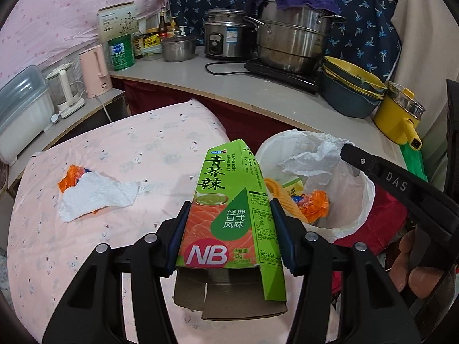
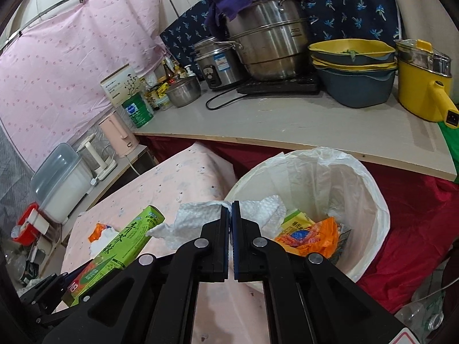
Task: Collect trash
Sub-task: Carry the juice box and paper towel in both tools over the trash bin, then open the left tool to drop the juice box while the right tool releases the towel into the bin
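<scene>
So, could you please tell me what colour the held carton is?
The carton is mainly green, with orange salmon artwork; left wrist view shows it best.

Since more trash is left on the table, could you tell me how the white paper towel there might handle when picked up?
The paper towel looks crumpled and thin, so probably floppy and light. It lies over an orange wrapper, which might stay behind.

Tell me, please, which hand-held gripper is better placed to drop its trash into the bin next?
Right, probably. The right hand-held gripper is shut on the paper towel at the bin rim, the towel partly over the opening. The left hand-held gripper holds the green carton above the pink table.
</scene>
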The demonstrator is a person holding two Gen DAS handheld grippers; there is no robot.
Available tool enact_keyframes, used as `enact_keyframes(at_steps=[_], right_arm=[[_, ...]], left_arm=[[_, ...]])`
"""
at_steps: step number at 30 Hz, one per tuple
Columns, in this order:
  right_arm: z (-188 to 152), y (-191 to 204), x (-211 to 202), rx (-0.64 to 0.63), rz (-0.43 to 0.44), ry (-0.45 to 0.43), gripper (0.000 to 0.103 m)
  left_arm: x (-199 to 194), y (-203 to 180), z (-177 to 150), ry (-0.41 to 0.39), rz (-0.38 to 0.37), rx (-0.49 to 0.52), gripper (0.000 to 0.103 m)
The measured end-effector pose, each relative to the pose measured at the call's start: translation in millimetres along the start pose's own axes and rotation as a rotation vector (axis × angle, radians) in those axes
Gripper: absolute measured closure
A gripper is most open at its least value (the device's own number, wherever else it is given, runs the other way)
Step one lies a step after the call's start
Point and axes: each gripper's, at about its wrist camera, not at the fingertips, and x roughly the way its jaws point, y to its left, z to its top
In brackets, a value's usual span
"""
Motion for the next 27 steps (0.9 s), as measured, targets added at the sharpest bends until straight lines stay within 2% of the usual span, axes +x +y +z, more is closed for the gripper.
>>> enact_keyframes(at_steps=[9,21,23,25,27], right_arm=[[5,-49,5,0.077,-0.044,-0.006,0.101],[8,-94,12,0.148,-0.092,-0.008,0.101],[9,-98,13,0.154,-0.099,-0.009,0.101],[9,-101,14,0.158,-0.103,-0.008,0.101],[10,-103,16,0.159,-0.105,-0.006,0.101]], left_arm=[[25,-40,9,0.031,-0.049,0.071,0.051],[63,-81,23,0.080,-0.144,0.138,0.051],[67,-83,24,0.070,-0.145,0.135,0.048],[70,-84,26,0.063,-0.139,0.137,0.041],[72,-83,26,0.059,-0.136,0.135,0.041]])
